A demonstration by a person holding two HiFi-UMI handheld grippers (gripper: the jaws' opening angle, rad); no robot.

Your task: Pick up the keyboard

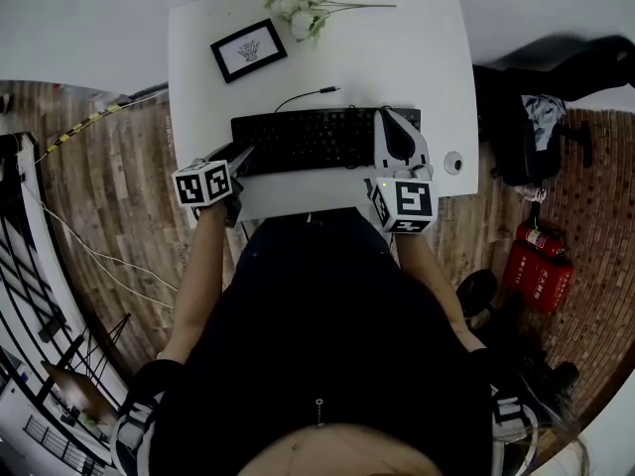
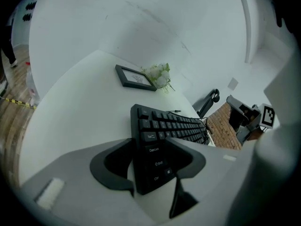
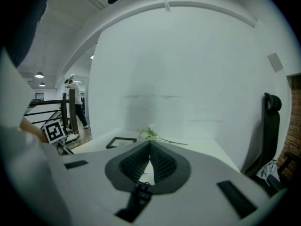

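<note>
Presently we list the following.

1. Keyboard (image 1: 308, 137): black, lying flat near the front edge of the white desk (image 1: 417, 48), its long side running left to right. Its cable (image 1: 303, 95) curls away behind it. In the left gripper view we read on its end keys, from far to near, "Tab", "Caps Lock", "Shift" and "Ctrl".

2. Left gripper (image 2: 150, 150): jaws spread wide, with the left end of the keyboard between them. We cannot tell whether either pad touches it. Its marker cube (image 1: 203, 182) carries black-and-white squares and no lettering.

3. Right gripper (image 3: 150, 145): jaws pressed together with nothing between them. In the head view it sits over the right end of the keyboard. Its cube (image 1: 409, 202) is marked likewise.

4. Picture frame (image 1: 248, 51): black, lying at the desk's far left. The drawing inside is too small for us to read.

5. Flowers (image 1: 303, 13): a pale sprig lying at the far edge, just beside the frame.

6. Fire extinguisher (image 1: 541, 266): red, on the wooden floor to the right of the desk. The print on its label is illegible.
</note>
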